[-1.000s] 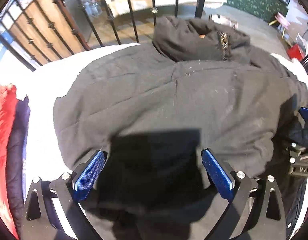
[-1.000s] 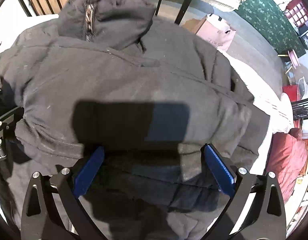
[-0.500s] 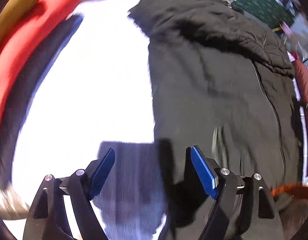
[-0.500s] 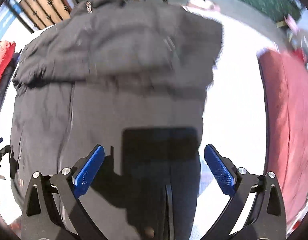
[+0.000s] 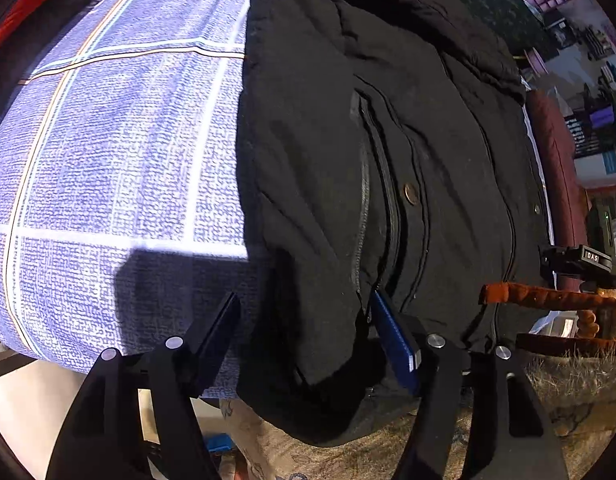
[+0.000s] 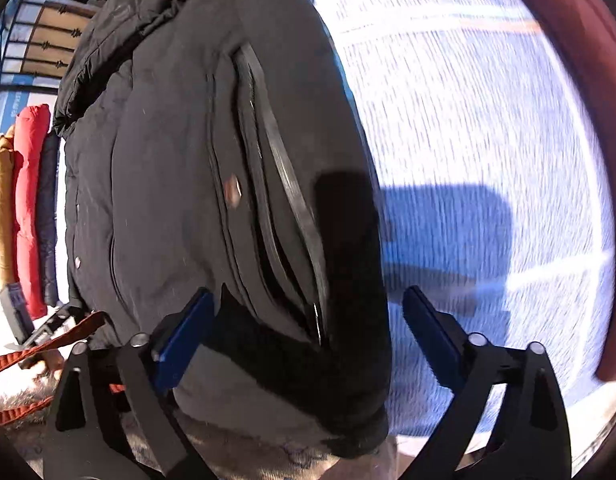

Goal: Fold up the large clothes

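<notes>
A black padded jacket [image 5: 388, 152] lies flat on a blue checked bed cover [image 5: 107, 140], its long axis running from the hem at the bottom of both wrist views up toward the collar at the top. In the left wrist view the left hand-held gripper [image 5: 312, 332] stands spread apart and straddles the jacket's lower left corner: one finger over bare cover at lower left, the blue-padded one against the fabric near the zip line, nothing pinched yet. In the right wrist view, which is somewhat blurred, the right hand-held gripper [image 6: 308, 328] is likewise spread, framing the opposite hem corner, with the jacket [image 6: 195, 168] filling the left and centre of the frame and the cover [image 6: 488, 128] to the right. Each hand sits at its own corner, equally near, so the coming move probably means closing on both corners and carrying the hem up along the jacket's length.
</notes>
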A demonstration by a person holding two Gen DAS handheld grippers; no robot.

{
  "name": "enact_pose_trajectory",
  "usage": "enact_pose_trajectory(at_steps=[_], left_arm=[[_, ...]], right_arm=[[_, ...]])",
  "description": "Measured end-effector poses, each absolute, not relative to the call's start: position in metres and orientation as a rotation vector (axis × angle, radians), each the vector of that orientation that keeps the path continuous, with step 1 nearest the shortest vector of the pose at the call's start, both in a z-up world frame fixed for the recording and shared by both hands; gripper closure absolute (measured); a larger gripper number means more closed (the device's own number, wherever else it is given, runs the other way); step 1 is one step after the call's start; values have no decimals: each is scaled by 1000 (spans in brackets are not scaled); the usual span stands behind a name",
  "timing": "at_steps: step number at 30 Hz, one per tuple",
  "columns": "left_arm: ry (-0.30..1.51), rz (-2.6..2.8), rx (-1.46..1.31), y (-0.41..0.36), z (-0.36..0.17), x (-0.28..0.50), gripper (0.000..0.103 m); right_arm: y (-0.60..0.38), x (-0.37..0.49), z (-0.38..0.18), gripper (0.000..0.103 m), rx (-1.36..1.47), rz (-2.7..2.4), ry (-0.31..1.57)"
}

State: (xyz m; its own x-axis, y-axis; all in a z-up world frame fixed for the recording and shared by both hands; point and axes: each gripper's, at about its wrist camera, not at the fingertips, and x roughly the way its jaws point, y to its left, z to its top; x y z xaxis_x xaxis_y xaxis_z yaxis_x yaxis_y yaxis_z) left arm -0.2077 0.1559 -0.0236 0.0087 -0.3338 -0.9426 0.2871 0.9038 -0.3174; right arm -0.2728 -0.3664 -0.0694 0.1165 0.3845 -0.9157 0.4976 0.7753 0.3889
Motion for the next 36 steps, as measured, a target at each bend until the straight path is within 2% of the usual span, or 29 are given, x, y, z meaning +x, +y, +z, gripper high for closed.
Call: enact_pose_trajectory(at_steps=[3,6,9,11,12,14,16,19,23,36], left_arm=[[1506,-510,-36,150,-33,-212,40],[1514,-515,-23,146,-38,-212,42],[1541,-511,-62,146,-42,-206,46],[1546,-497,-72,148,-40,-201,62],[1548,-498,-75,147,-38,-198,63],[1540,-515,-61,141,-33,-192,74],[1528,-529,-35,135,-28,-194,79],[1523,-545,-44,134,-25,-201,86],[1517,-576,-38,132,-21,-208,90],[1568,-587,-50,133,-22,-234,91]], right_arm=[[-360,-282,-73,20,776,-56,1505],[-344,-296,-76,20,771,-14,1521],[-340,-308,-81,28,778,3,1520],[-339,-309,-84,30,784,-2,1514],[-329,-309,-82,34,780,-3,1518],[-323,-309,-78,48,764,9,1522],[-318,-308,-71,67,738,27,1521],[-314,-305,-62,81,724,61,1517],[-308,-303,-51,85,682,112,1519],[-302,-325,-55,88,708,140,1575]])
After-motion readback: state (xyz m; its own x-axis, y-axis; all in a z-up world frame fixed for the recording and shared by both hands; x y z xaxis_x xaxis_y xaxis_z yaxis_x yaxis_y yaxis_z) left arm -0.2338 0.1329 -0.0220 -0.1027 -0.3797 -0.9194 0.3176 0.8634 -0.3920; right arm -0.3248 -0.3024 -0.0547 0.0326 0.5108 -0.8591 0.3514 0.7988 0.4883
